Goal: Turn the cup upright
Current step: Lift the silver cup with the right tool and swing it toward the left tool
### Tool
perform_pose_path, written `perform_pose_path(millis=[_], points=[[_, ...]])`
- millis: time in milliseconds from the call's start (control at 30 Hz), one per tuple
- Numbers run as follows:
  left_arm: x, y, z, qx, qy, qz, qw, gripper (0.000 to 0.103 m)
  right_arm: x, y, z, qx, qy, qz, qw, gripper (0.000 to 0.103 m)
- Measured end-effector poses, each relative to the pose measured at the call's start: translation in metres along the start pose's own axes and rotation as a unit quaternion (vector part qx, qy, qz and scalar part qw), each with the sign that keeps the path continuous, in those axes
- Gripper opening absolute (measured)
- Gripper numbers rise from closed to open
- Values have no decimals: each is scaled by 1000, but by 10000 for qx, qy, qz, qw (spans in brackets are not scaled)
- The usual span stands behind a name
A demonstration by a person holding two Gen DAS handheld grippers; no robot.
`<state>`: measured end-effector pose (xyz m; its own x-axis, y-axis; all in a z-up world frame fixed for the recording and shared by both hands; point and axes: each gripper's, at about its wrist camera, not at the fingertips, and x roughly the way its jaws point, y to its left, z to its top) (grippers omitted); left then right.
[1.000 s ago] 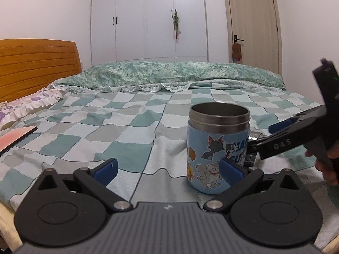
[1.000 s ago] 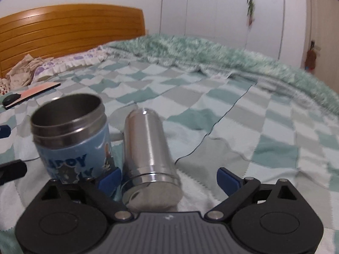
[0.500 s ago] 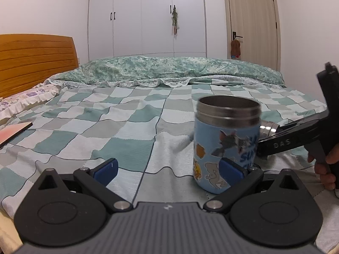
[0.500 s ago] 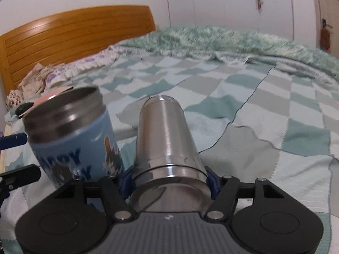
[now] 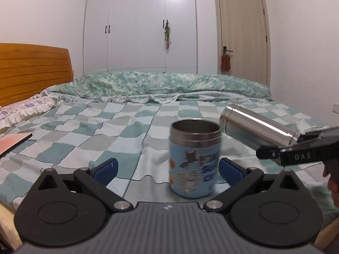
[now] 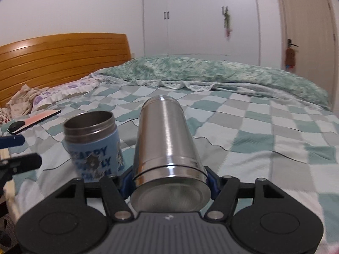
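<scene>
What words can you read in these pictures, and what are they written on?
"DAS": on the black side of the right gripper, seen from the left wrist.
"HAPPY": top line on the blue cartoon cup. The lines below it are blurred and partly hidden; I cannot read them.
The steel cup shows no writing.

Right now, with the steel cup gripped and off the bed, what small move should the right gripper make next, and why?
Probably rotate the right gripper to swing the steel cup's closed end down. It is clamped near its open rim, lying almost level in the air above the checkered blanket. The blue cartoon cup already stands upright close on its left, so tip away from it.
</scene>
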<state>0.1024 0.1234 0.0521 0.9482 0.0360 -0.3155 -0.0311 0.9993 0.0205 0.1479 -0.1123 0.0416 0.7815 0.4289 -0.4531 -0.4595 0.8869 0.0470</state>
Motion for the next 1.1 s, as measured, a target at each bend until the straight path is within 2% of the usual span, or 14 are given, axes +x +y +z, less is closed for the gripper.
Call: perform_pose_path(millis=[267, 433, 700, 833, 1033, 1100], points=[[-41, -34, -4, 17, -81, -245, 9997, 103, -68, 13, -37, 237, 15, -417, 9988, 65], [-56, -56, -11, 59, -37, -375, 9993, 103, -92, 20, -60, 360, 114, -597, 9975, 65], [-67, -76, -24, 160, 134, -361, 9991, 103, -90, 28, -91, 701, 446, -833, 9931, 65], [-70, -78, -29, 214, 216, -289, 9991, 103, -81, 36, -97, 660, 568, -951, 9916, 65], [-73, -78, -31, 271, 271, -156, 9991, 103, -81, 39, -95, 619, 624, -834, 9926, 66], [-74, -78, -30, 284, 282, -113, 9991, 103, -83, 36, -93, 658, 618, -697, 9935, 69]])
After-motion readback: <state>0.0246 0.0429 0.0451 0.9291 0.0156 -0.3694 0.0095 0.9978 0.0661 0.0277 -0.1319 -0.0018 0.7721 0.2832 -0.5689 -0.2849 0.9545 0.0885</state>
